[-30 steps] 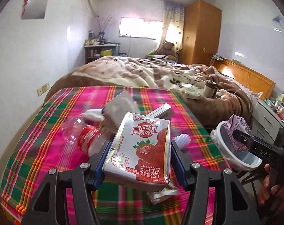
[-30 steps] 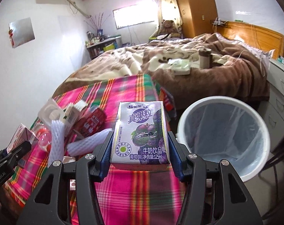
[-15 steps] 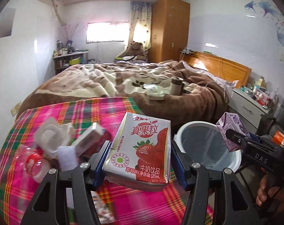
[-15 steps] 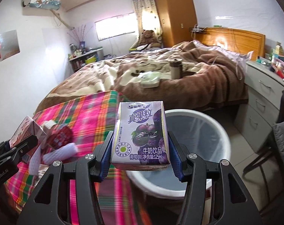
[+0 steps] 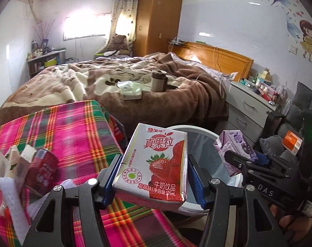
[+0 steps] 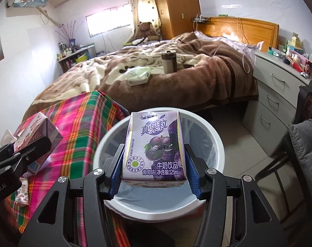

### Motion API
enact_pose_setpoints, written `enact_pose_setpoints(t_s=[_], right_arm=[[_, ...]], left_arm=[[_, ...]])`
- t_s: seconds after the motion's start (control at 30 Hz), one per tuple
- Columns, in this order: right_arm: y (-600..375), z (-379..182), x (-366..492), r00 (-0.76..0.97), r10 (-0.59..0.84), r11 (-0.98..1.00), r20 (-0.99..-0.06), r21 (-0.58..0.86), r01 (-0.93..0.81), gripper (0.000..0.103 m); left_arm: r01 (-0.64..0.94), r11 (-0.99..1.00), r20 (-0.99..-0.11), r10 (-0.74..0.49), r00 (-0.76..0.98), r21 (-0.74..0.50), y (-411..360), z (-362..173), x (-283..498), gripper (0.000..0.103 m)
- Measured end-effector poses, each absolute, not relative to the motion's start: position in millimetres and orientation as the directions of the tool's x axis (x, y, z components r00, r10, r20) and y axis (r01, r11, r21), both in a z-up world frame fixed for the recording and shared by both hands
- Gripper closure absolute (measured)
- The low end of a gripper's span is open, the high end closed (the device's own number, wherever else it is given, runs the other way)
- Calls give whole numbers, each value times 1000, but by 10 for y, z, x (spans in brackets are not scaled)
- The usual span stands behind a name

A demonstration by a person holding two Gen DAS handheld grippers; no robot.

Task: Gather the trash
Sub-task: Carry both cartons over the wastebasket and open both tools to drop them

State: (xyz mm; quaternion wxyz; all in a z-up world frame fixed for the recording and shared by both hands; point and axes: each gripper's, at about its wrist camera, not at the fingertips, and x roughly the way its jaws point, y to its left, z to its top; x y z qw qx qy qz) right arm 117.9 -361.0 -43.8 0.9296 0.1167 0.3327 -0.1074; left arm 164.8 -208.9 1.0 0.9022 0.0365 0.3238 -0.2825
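Note:
My left gripper [image 5: 154,177] is shut on a red strawberry milk carton [image 5: 156,164], held at the table's right edge beside the white trash bin [image 5: 199,130]. My right gripper [image 6: 155,164] is shut on a purple grape milk carton [image 6: 155,146], held directly above the open trash bin [image 6: 215,142], which has a clear liner. The right gripper and its purple carton [image 5: 235,144] also show in the left wrist view at the right. The left gripper's carton [image 6: 38,133] shows at the left of the right wrist view.
More trash lies on the plaid tablecloth [image 5: 69,127]: a red can [image 5: 42,170], white foam netting [image 5: 11,201], small boxes [image 5: 15,160]. A bed with a brown blanket [image 6: 156,70] stands behind. A grey drawer unit [image 6: 279,94] and a chair [image 6: 306,144] stand to the right.
Both grippers have swung right from the table toward the bin, each still holding its carton. The purple carton is now over the bin's opening; the red carton is near the bin's rim.

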Motion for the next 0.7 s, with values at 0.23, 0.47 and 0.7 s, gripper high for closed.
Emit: enact_pose_setpoints(t_s=[0.23, 0.47, 0.7], right_arm=[[-3768, -556, 1219, 726, -114, 952, -678, 134, 274, 48], [-3907, -638, 1271, 692, -132, 947, -710, 117, 301, 48], [-3943, -665, 1292, 673, -166, 943, -721, 84, 322, 32]], left_arm=[[557, 823, -629, -494, 600, -115, -2362, -113, 1755, 42], [564, 816, -667, -490, 561, -125, -2544, -259, 1905, 42], [565, 815, -668, -494, 557, -132, -2564, -270, 1942, 34]])
